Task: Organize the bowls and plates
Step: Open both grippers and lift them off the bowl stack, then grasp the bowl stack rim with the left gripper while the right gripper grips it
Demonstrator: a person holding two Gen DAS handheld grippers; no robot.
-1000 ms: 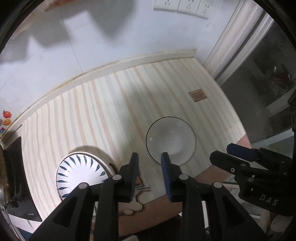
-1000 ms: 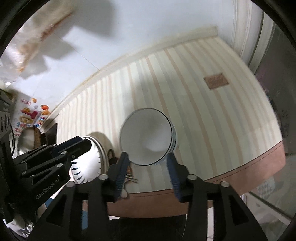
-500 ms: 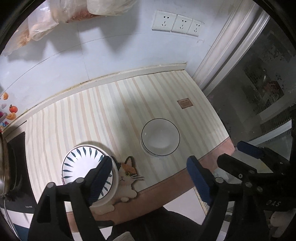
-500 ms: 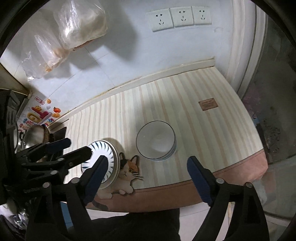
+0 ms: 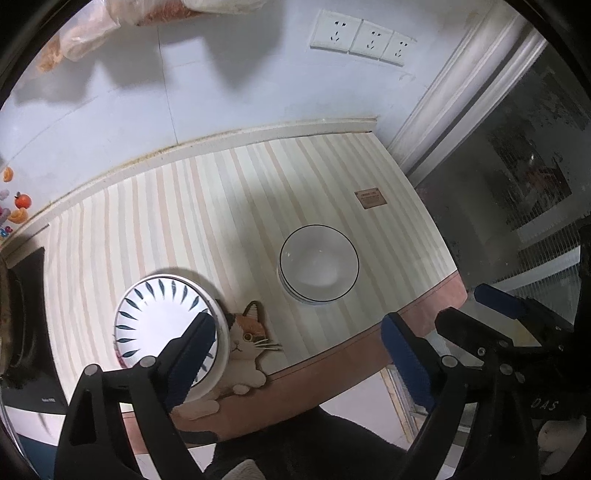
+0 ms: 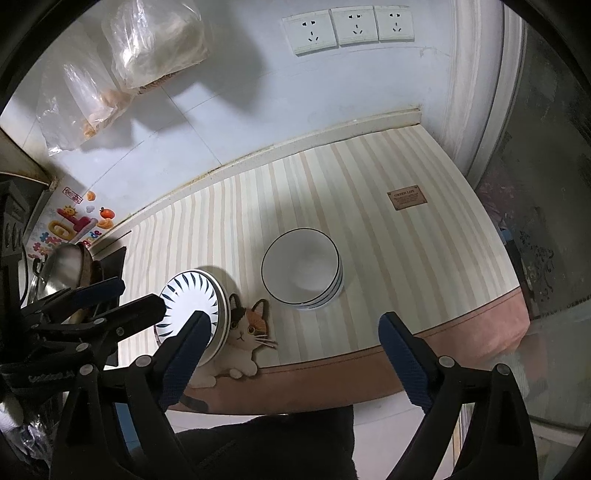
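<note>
Wall (image 6: 229,122): pale tiles; three white sockets (image 6: 349,27) high up; fruit-and-sun stickers (image 6: 74,221) at lower left, writing too small to read.

Glass door (image 5: 517,177): dark pane in a white frame, at the counter's right end.

Counter (image 5: 192,221): cream and peach striped mat with a pink front edge. A brown tag (image 6: 407,197) on the mat reads "GREEN LIFE" in the right view; the left view shows it unreadable.

Plastic bags (image 6: 155,48): clear, hanging on the wall; whole only in the right view.

Stove (image 5: 26,332): black, at the counter's left end; its small label is illegible. The right view alone shows a steel pot (image 6: 62,266) on it.

Plates (image 5: 166,328): stacked, white with blue leaf rim, at front left of the mat.

Bowls (image 5: 318,264): white, dark-rimmed, nested, right of the plates and apart from them.

Cat coaster (image 6: 243,332): between the stacks, partly under the plates.

Left gripper (image 5: 295,354): jaws wide and opening, nothing between them.

Right gripper (image 6: 291,350): likewise; "DAS" shows on its body in the left view.
</note>
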